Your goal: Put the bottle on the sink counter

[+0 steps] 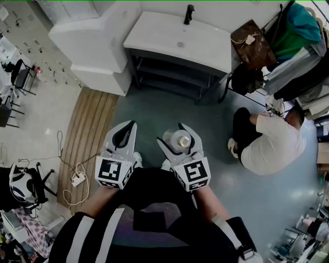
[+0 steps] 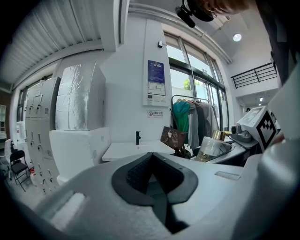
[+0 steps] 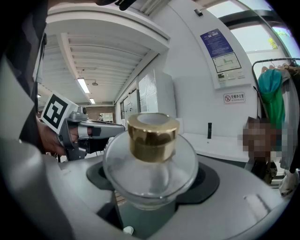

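- Lower centre of the head view: round, clear glass bottle (image 1: 178,138) with a gold cap (image 3: 152,136), clamped between the fingers of the right gripper (image 1: 172,134) and held above the grey floor (image 1: 216,123).
- Just to its left: left gripper (image 1: 122,132), fingers together with nothing between them.
- Upper centre: white sink counter (image 1: 154,33) with a black faucet (image 1: 188,14) at its back edge, well apart from the bottle.
- Right side: person (image 1: 267,141) in a white top, low on the floor near hanging clothes (image 1: 300,31).
- Left side: slatted wooden mat (image 1: 90,133) on the floor.
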Demonstrator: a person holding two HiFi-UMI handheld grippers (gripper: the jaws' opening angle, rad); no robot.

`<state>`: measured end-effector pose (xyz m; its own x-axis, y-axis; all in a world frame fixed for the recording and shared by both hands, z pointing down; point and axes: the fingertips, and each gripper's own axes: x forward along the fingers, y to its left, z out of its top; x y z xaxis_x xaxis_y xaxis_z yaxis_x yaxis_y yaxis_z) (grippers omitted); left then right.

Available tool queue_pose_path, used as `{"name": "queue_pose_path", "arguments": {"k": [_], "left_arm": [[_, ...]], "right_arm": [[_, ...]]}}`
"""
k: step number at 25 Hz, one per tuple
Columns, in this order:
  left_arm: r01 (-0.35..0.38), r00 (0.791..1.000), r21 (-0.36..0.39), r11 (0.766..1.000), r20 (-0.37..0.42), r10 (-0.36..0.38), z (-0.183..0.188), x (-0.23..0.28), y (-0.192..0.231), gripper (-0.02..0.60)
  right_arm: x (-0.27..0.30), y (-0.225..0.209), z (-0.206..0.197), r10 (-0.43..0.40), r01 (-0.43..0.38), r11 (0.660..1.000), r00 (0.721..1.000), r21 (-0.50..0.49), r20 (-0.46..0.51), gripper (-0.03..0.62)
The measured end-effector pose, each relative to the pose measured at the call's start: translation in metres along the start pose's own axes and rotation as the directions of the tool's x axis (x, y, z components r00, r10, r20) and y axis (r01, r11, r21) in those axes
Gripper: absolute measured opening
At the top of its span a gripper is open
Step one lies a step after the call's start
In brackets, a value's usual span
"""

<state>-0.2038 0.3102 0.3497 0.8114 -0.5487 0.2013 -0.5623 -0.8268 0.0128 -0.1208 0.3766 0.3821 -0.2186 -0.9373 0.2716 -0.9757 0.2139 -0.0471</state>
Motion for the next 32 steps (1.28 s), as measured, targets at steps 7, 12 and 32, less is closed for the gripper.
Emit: {"name": "queue_pose_path", "arguments": {"k": [7, 12, 32], "left_arm": [[0.008, 1.0, -0.009, 1.0, 0.009, -0.008, 0.0, 0.013, -0.019, -0.003], [0.019, 1.0, -0.018, 1.0, 0.019, -0.018, 0.001, 0.026, -0.035, -0.003], [0.127, 0.992, 0.008, 0.992, 0.001, -0.127, 0.005, 0.116, -0.033, -0.003]], "right_arm": [[-0.014, -0.017, -0.003, -0.007, 0.007, 1.0, 1.0, -0.014, -0.01, 0.344], [-0.028, -0.032, -0.006, -0.012, 0.012, 1.0, 1.0, -0.018, -0.014, 0.344], [-0.002, -0.106, -0.007, -0.109, 0.109, 0.992, 0.994, 0.069, -0.005, 0.344]]}}
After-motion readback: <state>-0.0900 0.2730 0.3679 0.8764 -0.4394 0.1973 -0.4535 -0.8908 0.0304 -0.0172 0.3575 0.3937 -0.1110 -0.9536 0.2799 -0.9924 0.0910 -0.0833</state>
